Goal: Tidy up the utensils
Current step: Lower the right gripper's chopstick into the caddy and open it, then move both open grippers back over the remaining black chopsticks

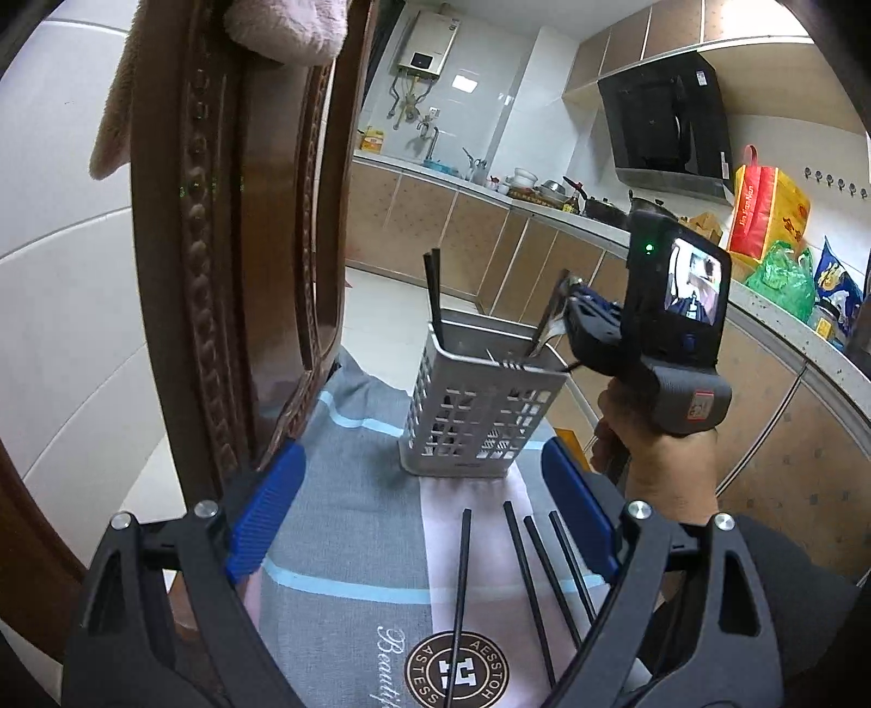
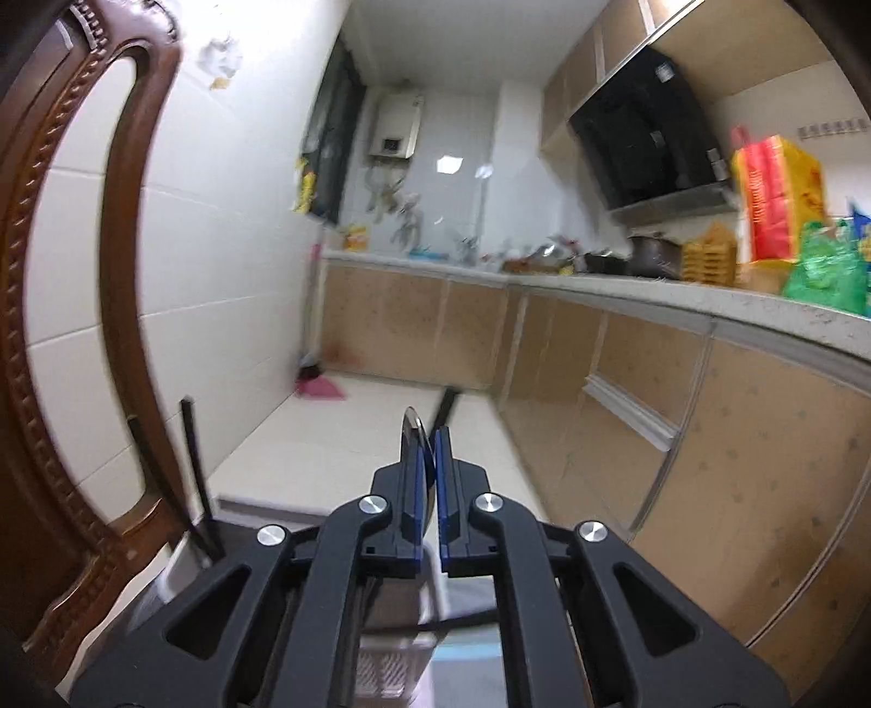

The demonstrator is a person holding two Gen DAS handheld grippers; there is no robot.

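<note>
A grey perforated utensil basket [image 1: 479,414] stands on a grey and pink cloth [image 1: 348,490], with two black chopsticks [image 1: 434,294] upright in its left corner. Several more black chopsticks [image 1: 462,588] lie on the cloth between the blue pads of my left gripper [image 1: 422,512], which is open and empty. A hand holds my right gripper [image 1: 571,297] over the basket's right rim. It is shut on a metal spoon [image 1: 547,327] that slants down into the basket. In the right wrist view the spoon [image 2: 412,435] shows edge-on between the pads of the right gripper [image 2: 430,444], and the basket [image 2: 381,653] lies below.
A carved wooden chair back [image 1: 218,245] rises close on the left, with a pink towel [image 1: 283,32] draped over it. On the right runs a kitchen counter [image 1: 773,321] loaded with bags and cookware. Beyond the cloth's far edge is tiled floor [image 2: 348,425].
</note>
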